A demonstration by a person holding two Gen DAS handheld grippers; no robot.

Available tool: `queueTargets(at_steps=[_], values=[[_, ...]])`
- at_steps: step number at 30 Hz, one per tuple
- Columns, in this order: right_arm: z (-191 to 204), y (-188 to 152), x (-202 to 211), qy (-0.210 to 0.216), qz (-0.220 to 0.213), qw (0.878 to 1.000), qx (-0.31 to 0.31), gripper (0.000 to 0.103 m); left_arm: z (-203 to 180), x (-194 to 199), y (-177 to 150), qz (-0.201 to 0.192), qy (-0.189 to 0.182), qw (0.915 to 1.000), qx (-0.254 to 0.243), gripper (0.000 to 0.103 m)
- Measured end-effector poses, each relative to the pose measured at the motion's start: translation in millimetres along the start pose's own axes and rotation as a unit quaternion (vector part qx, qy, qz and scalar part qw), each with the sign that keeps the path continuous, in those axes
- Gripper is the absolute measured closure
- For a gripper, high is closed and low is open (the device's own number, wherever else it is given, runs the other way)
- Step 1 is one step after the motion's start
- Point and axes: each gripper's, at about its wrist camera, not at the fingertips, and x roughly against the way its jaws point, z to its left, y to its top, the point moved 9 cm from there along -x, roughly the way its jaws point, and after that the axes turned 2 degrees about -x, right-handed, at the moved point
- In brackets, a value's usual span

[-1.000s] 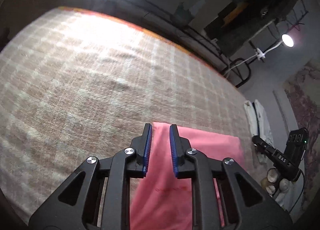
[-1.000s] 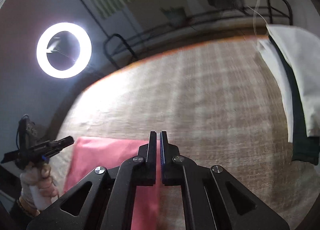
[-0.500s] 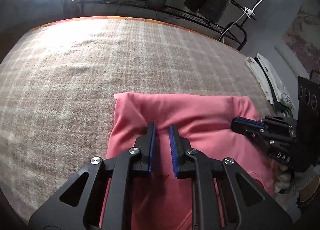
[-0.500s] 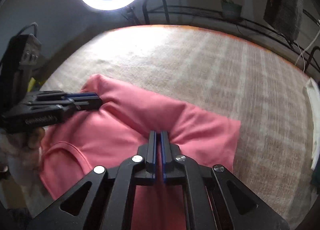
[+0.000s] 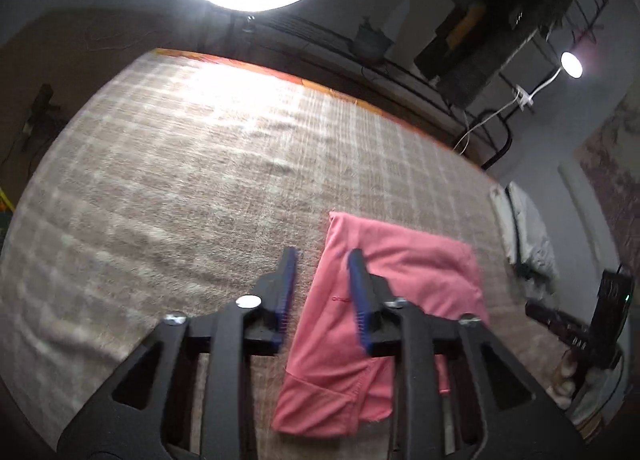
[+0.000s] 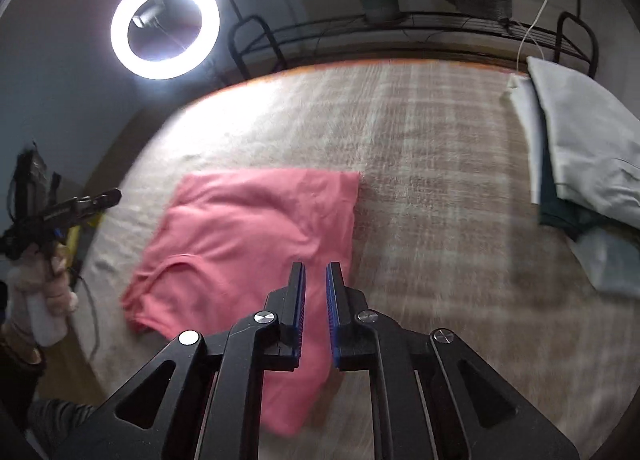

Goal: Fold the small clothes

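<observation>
Both grippers now off pink garment (image 6: 256, 228)

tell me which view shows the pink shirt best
The right wrist view: the pink shirt lies folded on the checked blanket with nearly its whole outline and the neckline visible. In the left wrist view the shirt is a narrower strip, partly hidden behind the left gripper, whose jaws are opening with nothing between them.
</observation>
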Motion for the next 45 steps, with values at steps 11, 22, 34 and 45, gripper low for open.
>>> queueTargets(at_steps=[11,22,34,45], values=[[24.4,-24.9,50.6,0.05,-0.035,0.996,-0.064,0.057,17.3,9.6,-59.2,0.054,-0.032,0.995,0.077,0.053],[-25.8,-48.9,11.0,0.034,0.003,0.991,-0.133,0.057,15.7,-44.9,-84.6,0.095,-0.039,0.9874,0.12,0.052],[-27.5,-40.2,-34.8,0.106,0.021,0.982,-0.153,0.057,21.1,-75.4,-81.1,0.1,-0.06,0.979,0.167,0.052],[-37.7,-27.5,-71.1,0.151,0.021,0.967,-0.205,0.063,4.4,-88.7,-67.5,0.092,-0.078,0.983,0.138,0.051]])
